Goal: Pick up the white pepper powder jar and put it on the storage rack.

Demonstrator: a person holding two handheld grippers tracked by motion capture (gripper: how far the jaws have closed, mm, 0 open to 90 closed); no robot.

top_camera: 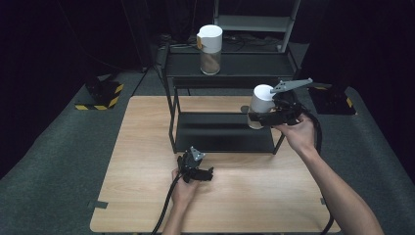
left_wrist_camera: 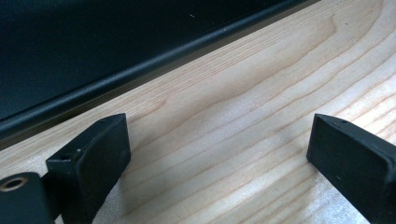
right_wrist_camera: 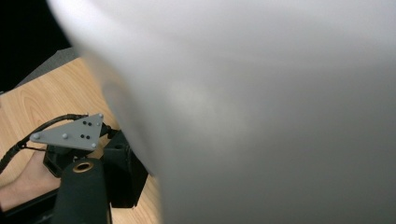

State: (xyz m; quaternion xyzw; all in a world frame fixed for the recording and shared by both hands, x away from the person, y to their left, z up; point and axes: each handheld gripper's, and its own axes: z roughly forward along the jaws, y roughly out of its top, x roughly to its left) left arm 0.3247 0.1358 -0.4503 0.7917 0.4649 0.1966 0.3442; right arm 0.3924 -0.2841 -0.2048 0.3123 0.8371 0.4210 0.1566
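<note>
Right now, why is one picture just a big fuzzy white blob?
In the right gripper view, the white canister sits so close to the lens that it blurs; the left hand-held gripper behind it looks sharper. In the high view, the right hand-held gripper grips that canister, the surroundings are dark and the wooden table is lit. In the left gripper view, the wood grain is crisp.

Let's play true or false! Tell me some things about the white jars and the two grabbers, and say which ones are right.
1. The right gripper holds a white-lidded jar. True.
2. The left gripper holds a jar too. False: its jaws are open with nothing between them, over the wooden table.
3. Another white-lidded jar stands on the top shelf of the black rack. True.
4. The held jar lies flat on the table. False: it is held up near the rack's right end.
</note>
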